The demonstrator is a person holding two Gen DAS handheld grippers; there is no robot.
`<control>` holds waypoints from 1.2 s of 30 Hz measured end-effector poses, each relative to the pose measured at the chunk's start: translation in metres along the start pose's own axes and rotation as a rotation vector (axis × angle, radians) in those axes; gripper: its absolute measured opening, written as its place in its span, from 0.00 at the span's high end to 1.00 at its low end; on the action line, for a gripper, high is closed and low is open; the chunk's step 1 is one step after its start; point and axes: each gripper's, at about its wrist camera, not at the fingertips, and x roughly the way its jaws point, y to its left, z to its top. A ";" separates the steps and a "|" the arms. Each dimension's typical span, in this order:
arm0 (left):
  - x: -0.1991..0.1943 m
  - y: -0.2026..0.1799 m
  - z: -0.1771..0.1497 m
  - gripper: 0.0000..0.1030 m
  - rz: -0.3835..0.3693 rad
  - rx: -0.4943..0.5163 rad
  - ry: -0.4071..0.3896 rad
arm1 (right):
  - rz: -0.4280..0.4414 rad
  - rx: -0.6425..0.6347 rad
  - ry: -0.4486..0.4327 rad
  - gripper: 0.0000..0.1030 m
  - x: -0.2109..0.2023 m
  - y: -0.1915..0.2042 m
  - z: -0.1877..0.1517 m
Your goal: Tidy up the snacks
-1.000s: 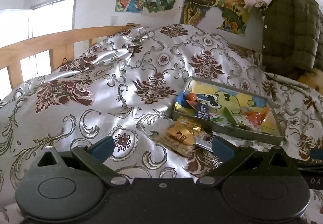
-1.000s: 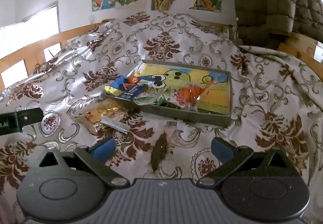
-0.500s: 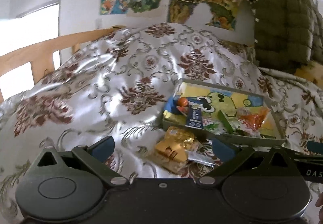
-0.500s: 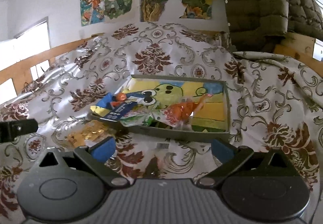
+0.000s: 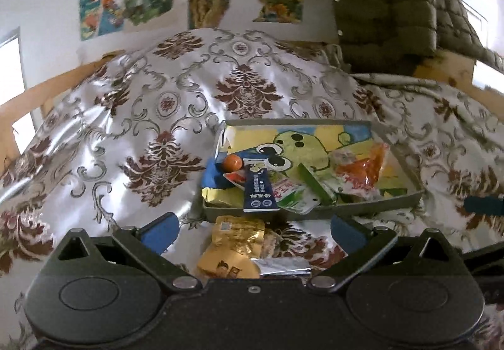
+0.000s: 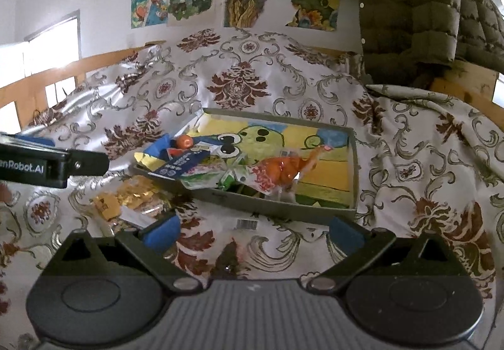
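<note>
A shallow grey box (image 5: 352,208) with a cartoon frog lining lies on the patterned bedspread; it also shows in the right wrist view (image 6: 283,212). Inside are a dark blue sachet (image 5: 259,189), an orange ball (image 5: 233,162), green packets and an orange-red wrapper (image 5: 362,172). A gold snack packet (image 5: 233,247) and a silver wrapper (image 5: 280,266) lie on the spread in front of the box, between the fingers of my open, empty left gripper (image 5: 252,228). My right gripper (image 6: 253,228) is open and empty over a clear dark-filled packet (image 6: 230,255) near the box's front wall.
The silver and maroon bedspread (image 5: 176,104) covers the whole surface in folds. A wooden bed rail (image 6: 94,66) runs at the left. An olive quilted jacket (image 5: 393,3) hangs at the back right. Posters cover the wall.
My left gripper has swung right and closer, so the gold packet now lies between its fingers. My right gripper has pulled back and tilted up a little. Both stay open.
</note>
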 end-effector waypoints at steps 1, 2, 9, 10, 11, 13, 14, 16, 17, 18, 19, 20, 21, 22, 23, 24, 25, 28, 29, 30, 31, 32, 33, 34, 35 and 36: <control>0.003 0.001 -0.003 0.01 -0.003 0.009 0.004 | -0.002 0.000 0.005 0.00 0.001 0.000 -0.001; 0.006 0.003 -0.006 0.01 -0.005 0.015 0.010 | 0.001 0.004 0.011 0.00 0.002 0.001 -0.001; 0.027 0.013 -0.014 0.01 -0.029 0.029 0.095 | 0.058 0.025 0.113 0.00 0.020 0.003 -0.010; 0.031 0.014 -0.015 0.01 -0.037 0.035 0.109 | 0.069 0.026 0.129 0.00 0.022 0.004 -0.011; 0.035 0.015 -0.016 0.01 -0.038 0.044 0.125 | 0.078 0.025 0.144 0.00 0.025 0.005 -0.012; 0.043 0.015 -0.019 0.01 -0.027 0.072 0.148 | 0.091 0.011 0.176 0.00 0.029 0.009 -0.016; 0.047 0.015 -0.021 0.01 -0.019 0.085 0.159 | 0.093 0.002 0.188 0.00 0.031 0.010 -0.018; 0.055 0.016 -0.024 0.01 -0.002 0.106 0.173 | 0.097 -0.012 0.208 0.00 0.034 0.013 -0.022; 0.057 0.015 -0.025 0.01 0.001 0.116 0.168 | 0.100 -0.014 0.215 0.00 0.035 0.014 -0.023; 0.058 0.013 -0.025 0.01 -0.001 0.133 0.154 | 0.102 -0.013 0.218 0.00 0.036 0.014 -0.023; 0.058 0.011 -0.026 0.01 -0.009 0.156 0.139 | 0.108 -0.008 0.220 0.00 0.037 0.014 -0.023; 0.059 0.008 -0.026 0.01 -0.019 0.181 0.127 | 0.116 -0.004 0.221 0.00 0.039 0.014 -0.023; 0.059 0.004 -0.027 0.01 -0.036 0.220 0.115 | 0.121 0.001 0.224 0.00 0.040 0.013 -0.023; 0.060 0.000 -0.028 0.01 -0.052 0.259 0.102 | 0.124 0.006 0.228 0.01 0.041 0.012 -0.024; 0.060 -0.004 -0.029 0.01 -0.069 0.300 0.090 | 0.128 0.011 0.229 0.02 0.043 0.011 -0.024; 0.060 -0.007 -0.031 0.01 -0.088 0.340 0.081 | 0.133 0.016 0.230 0.06 0.044 0.010 -0.026; 0.061 -0.010 -0.033 0.01 -0.107 0.377 0.075 | 0.135 0.019 0.234 0.11 0.046 0.009 -0.026; 0.067 -0.018 -0.036 0.01 -0.176 0.452 0.070 | 0.151 0.032 0.252 0.20 0.053 0.006 -0.029; 0.069 -0.022 -0.036 0.02 -0.197 0.470 0.068 | 0.155 0.036 0.260 0.22 0.055 0.005 -0.030; 0.070 -0.024 -0.037 0.04 -0.217 0.484 0.065 | 0.161 0.043 0.266 0.27 0.056 0.004 -0.031; 0.071 -0.027 -0.037 0.05 -0.241 0.501 0.067 | 0.165 0.048 0.270 0.32 0.057 0.003 -0.032; 0.073 -0.030 -0.038 0.07 -0.262 0.522 0.073 | 0.171 0.051 0.275 0.33 0.058 0.003 -0.031; 0.076 -0.033 -0.039 0.07 -0.273 0.547 0.082 | 0.178 0.054 0.280 0.36 0.058 0.002 -0.031; 0.079 -0.037 -0.041 0.09 -0.277 0.581 0.090 | 0.186 0.060 0.289 0.39 0.059 0.002 -0.031; 0.081 -0.040 -0.043 0.15 -0.275 0.612 0.096 | 0.195 0.071 0.301 0.40 0.060 0.001 -0.032; 0.084 -0.043 -0.044 0.22 -0.269 0.635 0.105 | 0.199 0.084 0.315 0.42 0.062 -0.001 -0.032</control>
